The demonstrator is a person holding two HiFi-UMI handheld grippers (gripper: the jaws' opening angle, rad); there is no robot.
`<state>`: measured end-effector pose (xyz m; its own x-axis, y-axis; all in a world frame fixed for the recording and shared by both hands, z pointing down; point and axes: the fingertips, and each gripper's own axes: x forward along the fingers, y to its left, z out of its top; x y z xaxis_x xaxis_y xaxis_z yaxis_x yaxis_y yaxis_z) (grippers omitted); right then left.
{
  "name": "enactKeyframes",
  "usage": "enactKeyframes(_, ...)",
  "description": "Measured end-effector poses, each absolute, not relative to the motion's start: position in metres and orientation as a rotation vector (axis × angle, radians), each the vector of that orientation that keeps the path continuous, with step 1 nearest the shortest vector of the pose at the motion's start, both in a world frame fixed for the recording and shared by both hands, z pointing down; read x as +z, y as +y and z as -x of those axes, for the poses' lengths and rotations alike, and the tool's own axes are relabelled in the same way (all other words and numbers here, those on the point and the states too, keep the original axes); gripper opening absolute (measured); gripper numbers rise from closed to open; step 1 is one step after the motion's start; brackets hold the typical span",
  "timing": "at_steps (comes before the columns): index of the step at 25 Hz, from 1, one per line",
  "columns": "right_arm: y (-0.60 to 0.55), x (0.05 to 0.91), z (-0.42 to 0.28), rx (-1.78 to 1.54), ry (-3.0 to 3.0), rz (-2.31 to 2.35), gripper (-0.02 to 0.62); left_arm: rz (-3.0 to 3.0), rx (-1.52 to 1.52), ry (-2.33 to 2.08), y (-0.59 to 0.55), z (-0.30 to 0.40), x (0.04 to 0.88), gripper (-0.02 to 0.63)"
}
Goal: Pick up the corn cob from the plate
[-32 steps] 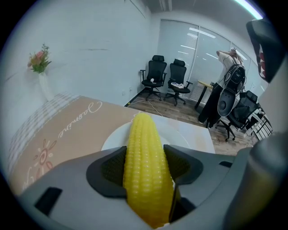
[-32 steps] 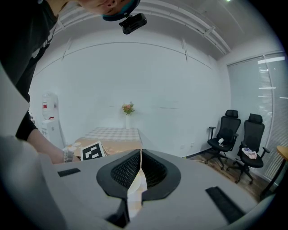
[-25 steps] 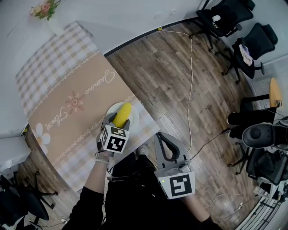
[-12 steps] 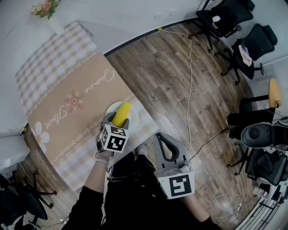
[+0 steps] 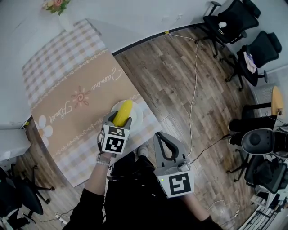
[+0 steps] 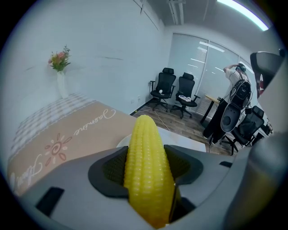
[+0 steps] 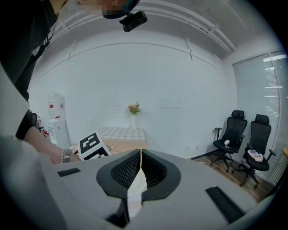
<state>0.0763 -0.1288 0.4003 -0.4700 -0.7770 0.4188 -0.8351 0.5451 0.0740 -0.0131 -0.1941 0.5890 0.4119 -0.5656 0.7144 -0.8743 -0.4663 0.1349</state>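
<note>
Head view, items as seen:

1. Table (image 5: 67, 85): covered with a pale checked cloth and a tan runner bearing script lettering and flower motifs; stands against a white wall.
2. Plate (image 5: 139, 116): white, round, near the table edge closest to the person.
3. Corn cob (image 5: 123, 112): yellow, lying lengthwise over the plate, its lower end between the jaws of the left gripper (image 5: 120, 119). Whether the cob rests on the plate or is clear of it cannot be told.
4. Left gripper: grey, marker cube (image 5: 114, 139) on top; jaws clamped on the corn cob from both sides. Left gripper view confirms this: the dark ribbed pads press on the cob, which points forward past the jaws, with the plate behind it.
5. Right gripper (image 5: 162, 139): held off the table, beside the person's body and well apart from the plate; jaws closed together with nothing between them, as the right gripper view shows.
6. Vase of flowers (image 5: 63, 13): at the far end of the table.
7. Wooden floor (image 5: 171, 76): a thin cable (image 5: 194, 81) runs across it.
8. Black office chairs (image 5: 234, 18): at the far right
</note>
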Motion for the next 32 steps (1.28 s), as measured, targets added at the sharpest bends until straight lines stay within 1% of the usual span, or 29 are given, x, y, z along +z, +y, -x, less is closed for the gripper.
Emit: enactKeyframes(32, -0.121, 0.345, -0.036, -0.026, -2.541, -1.193, 0.043, -2.328, 0.754, -1.335, -0.136, 0.047, 0.458, 0.253)
